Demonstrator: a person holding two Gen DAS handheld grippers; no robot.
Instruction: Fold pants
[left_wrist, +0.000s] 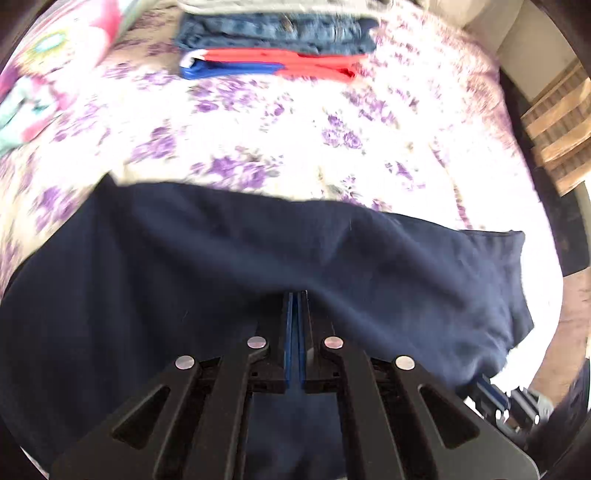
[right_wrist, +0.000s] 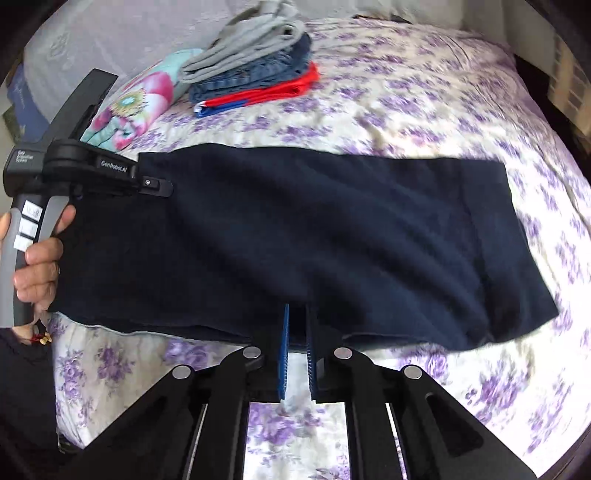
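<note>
Navy pants lie flat across the bed, beyond both sets of fingertips; soft, matte knit, a long folded band with loose wrinkles.

Your left gripper is pinched tight on the near edge. Your right gripper has fingers slightly apart with cloth between the tips; whether it truly bites, you cannot tell.

Risk: limp fabric slips from the looser right side if you lift, so layers skew or sag.

Bedspread is floral, rumpled cotton. The folded stack of denim and grey sits well beyond the fingertips.
</note>
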